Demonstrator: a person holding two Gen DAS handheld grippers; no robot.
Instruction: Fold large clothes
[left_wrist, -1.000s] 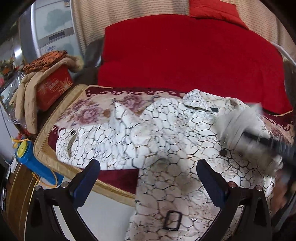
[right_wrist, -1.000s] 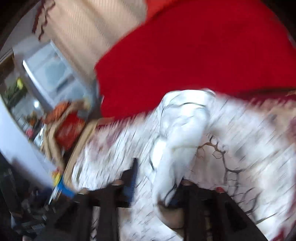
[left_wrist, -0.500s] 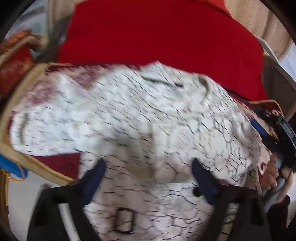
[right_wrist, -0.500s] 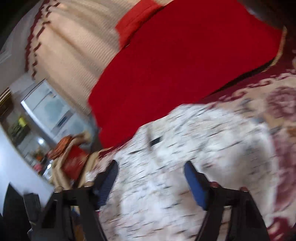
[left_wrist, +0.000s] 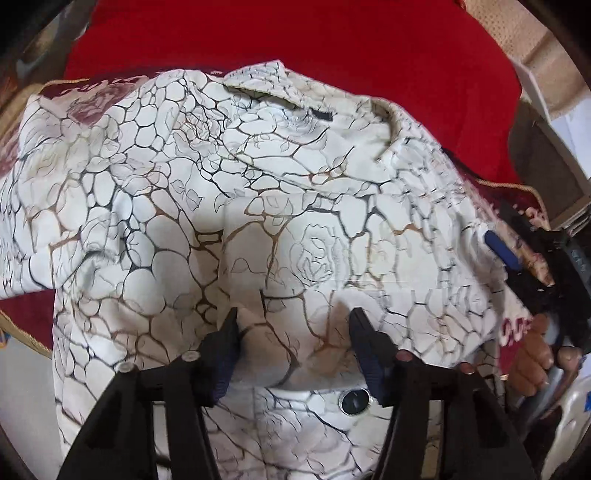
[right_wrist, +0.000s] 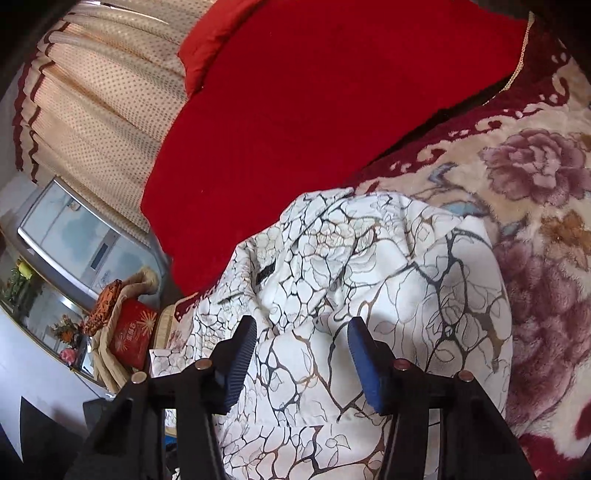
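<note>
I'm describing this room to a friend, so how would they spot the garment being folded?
Find the red blanket across the bed; in front of it lies a floral plush blanket. On that sits the white jacket, the only piece veined with black and gold crackle lines.

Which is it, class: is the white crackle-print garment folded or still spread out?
Partly folded: the white garment has both sleeves laid over its body, collar showing, hem overhanging the floral blanket.
</note>
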